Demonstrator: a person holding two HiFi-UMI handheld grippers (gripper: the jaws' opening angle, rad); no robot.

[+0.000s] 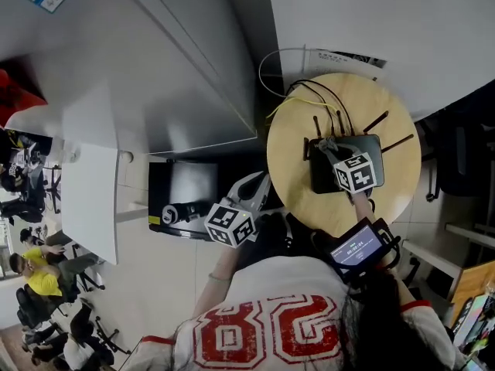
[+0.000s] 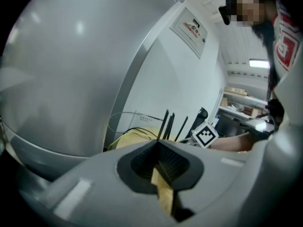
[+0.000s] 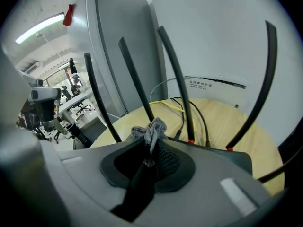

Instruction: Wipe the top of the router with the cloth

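R gripper [image 3: 150, 143] clamped on cloth [image 3: 150, 128] over router [image 1: 323, 179] on round table [image 1: 298, 141]; L gripper [image 2: 160, 148] jaws together, empty, beside table.

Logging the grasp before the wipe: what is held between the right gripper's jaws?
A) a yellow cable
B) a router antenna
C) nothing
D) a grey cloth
D: the right gripper view shows the right gripper shut on a bunched grey cloth, just above the black router.
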